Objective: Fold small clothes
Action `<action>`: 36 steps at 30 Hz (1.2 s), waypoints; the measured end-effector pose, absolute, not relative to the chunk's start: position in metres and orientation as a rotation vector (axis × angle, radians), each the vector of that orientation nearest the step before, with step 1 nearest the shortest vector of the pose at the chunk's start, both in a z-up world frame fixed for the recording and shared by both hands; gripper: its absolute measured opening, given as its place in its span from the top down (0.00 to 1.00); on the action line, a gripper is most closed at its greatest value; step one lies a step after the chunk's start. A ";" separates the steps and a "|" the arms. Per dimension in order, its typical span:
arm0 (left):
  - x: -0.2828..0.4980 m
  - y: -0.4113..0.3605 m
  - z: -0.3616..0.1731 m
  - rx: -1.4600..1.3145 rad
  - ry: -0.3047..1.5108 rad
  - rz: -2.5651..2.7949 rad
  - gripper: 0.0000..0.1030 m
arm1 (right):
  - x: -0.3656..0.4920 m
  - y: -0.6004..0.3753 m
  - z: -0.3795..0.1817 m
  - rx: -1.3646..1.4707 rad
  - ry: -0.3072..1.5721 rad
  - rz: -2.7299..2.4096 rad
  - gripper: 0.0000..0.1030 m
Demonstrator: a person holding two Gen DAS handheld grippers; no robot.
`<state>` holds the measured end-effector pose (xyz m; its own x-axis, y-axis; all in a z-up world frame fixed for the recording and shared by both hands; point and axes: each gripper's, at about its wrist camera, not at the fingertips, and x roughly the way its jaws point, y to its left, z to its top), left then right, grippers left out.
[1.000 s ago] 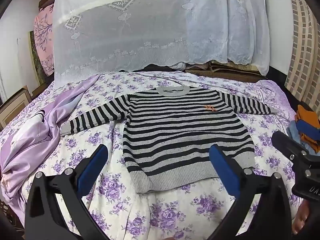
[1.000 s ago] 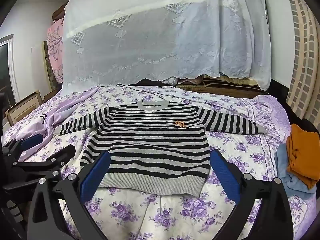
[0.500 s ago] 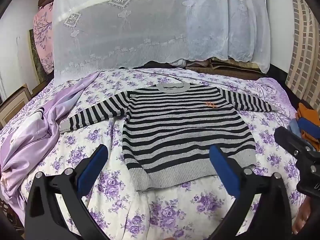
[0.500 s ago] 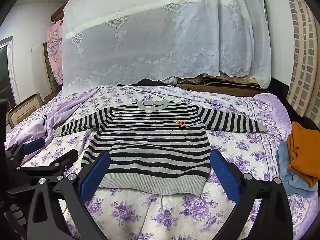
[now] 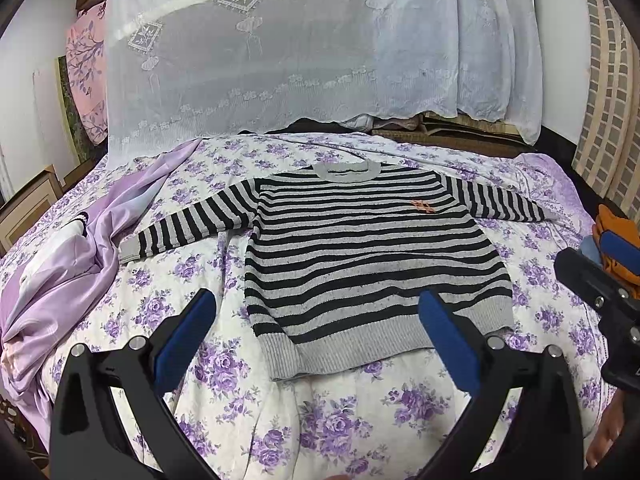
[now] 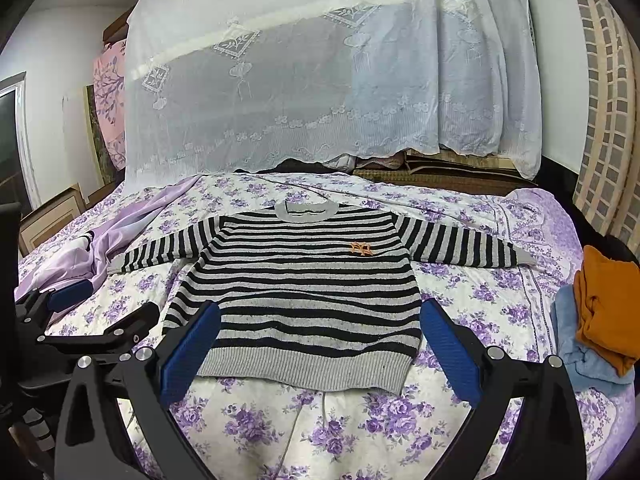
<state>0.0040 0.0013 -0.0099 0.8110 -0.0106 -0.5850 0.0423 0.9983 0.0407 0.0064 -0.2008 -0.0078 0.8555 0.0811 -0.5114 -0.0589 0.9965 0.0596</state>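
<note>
A striped sweater (image 5: 360, 252) is lying flat, front up, sleeves spread, on the floral bed (image 5: 168, 280). The left tool (image 5: 316, 332) and right tool (image 6: 320, 340) are hovering above its hem, both with fingers wide apart, gripping nothing. Orange and blue clothes (image 6: 600, 312) are sitting at the bed's right edge.

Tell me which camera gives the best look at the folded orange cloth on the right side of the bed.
The right wrist view: the orange cloth shows almost whole, lying on a blue garment. In the left wrist view only a sliver shows at the frame edge, partly hidden behind the right gripper.
</note>
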 end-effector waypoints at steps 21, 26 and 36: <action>0.006 0.001 -0.016 0.054 0.643 -0.025 0.04 | 0.007 -0.202 -0.007 0.043 0.538 0.074 0.03; 0.006 0.001 -0.016 0.055 0.646 -0.026 0.04 | 0.006 -0.202 -0.007 0.043 0.539 0.074 0.03; 0.006 0.001 -0.019 0.056 0.651 -0.024 0.04 | 0.006 -0.202 -0.007 0.044 0.539 0.074 0.03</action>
<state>0.0057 0.0011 -0.0187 0.7952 -0.0048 -0.6064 0.0400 0.9982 0.0445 0.0061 -0.2017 -0.0072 0.8557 0.0822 -0.5109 -0.0591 0.9964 0.0614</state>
